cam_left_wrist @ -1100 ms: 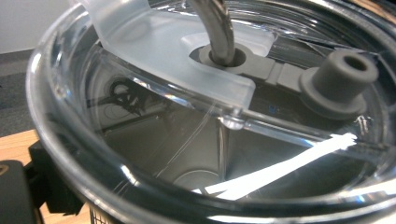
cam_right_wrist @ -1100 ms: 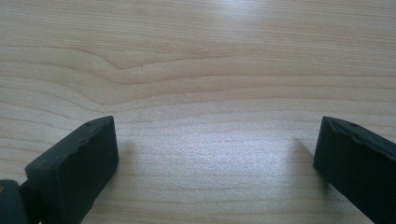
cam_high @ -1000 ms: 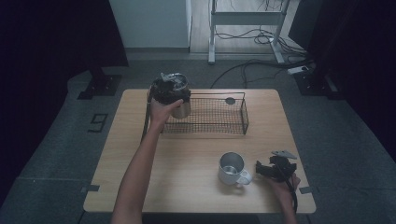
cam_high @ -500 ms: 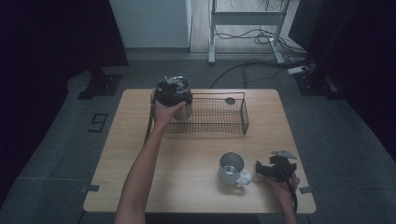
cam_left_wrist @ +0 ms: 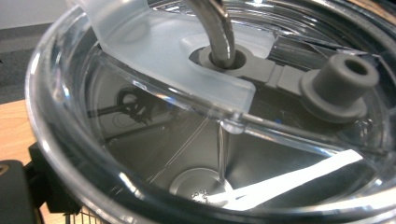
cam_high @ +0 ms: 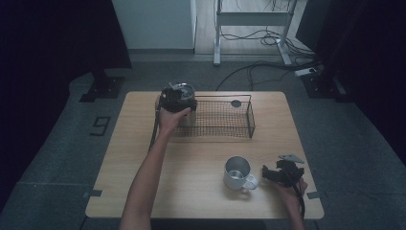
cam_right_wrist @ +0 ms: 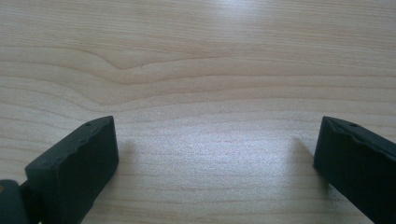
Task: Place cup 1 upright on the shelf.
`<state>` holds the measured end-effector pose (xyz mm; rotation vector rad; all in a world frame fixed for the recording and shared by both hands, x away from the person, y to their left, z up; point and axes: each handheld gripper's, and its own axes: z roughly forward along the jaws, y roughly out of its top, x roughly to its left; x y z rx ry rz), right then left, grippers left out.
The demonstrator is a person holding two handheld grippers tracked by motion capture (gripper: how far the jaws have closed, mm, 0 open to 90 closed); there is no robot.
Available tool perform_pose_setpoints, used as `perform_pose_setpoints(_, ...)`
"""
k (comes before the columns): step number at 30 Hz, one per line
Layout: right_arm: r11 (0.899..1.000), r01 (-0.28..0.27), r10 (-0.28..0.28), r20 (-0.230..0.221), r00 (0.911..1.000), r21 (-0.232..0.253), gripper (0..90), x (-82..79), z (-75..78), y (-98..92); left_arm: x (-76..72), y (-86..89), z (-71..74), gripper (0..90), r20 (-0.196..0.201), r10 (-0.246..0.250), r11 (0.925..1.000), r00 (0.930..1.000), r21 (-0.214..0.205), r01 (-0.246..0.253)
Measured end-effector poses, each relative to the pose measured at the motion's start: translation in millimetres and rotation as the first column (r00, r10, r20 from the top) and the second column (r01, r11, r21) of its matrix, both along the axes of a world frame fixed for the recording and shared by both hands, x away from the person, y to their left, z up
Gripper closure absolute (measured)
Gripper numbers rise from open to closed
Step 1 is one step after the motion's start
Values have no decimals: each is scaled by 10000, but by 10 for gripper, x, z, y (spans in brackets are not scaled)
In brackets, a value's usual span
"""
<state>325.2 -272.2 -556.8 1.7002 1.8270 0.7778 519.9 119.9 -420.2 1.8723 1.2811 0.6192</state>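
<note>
My left gripper (cam_high: pixel 175 98) is shut on a steel tumbler (cam_high: pixel 185 92) with a clear lid and holds it at the left end of the black wire basket (cam_high: pixel 242 130). In the left gripper view the clear lid (cam_left_wrist: pixel 177 56) is very close. A metal straw (cam_left_wrist: pixel 215 28) passes through its grey seal, and a grey plug (cam_left_wrist: pixel 338 84) sits beside it. One black finger (cam_left_wrist: pixel 11 191) shows at the bottom left. My right gripper (cam_high: pixel 273 175) rests open on the table by a white mug (cam_high: pixel 238 173). In its own view the right gripper (cam_right_wrist: pixel 215 154) has bare wood between its jaws.
The wooden table (cam_high: pixel 191 158) stands on grey carpet. A small black round object (cam_high: pixel 236 103) lies at the basket's far side. The left gripper's cable (cam_high: pixel 154 127) trails along the table's left part. A metal frame and cables (cam_high: pixel 253 28) lie on the floor beyond.
My left hand has lowered the tumbler slightly toward the basket's left end. The right gripper and the mug have stayed where they were.
</note>
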Motion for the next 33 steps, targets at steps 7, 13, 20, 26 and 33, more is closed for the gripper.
perform_pose_setpoints(7,10000,0,0,1,10000,0,0,0,0,0,4,-8,-82,39,-153,23,10000,9999,72,-22)
perform_pose_setpoints(13,10000,1,-1,1,10000,1,0,0,0,0,7,-12,-137,39,-248,37,10000,9997,51,-36)
perform_pose_setpoints(20,10000,1,-1,2,10000,0,0,0,0,0,22,-30,-233,39,-402,59,9999,9992,95,-56)
perform_pose_setpoints(26,10000,0,0,2,10000,-1,0,0,0,0,25,-51,-276,39,-516,39,10000,9987,-11,-39)
perform_pose_setpoints(33,10000,0,0,2,10000,-1,0,0,0,0,26,-104,-331,39,-506,-5,9999,9987,101,10)
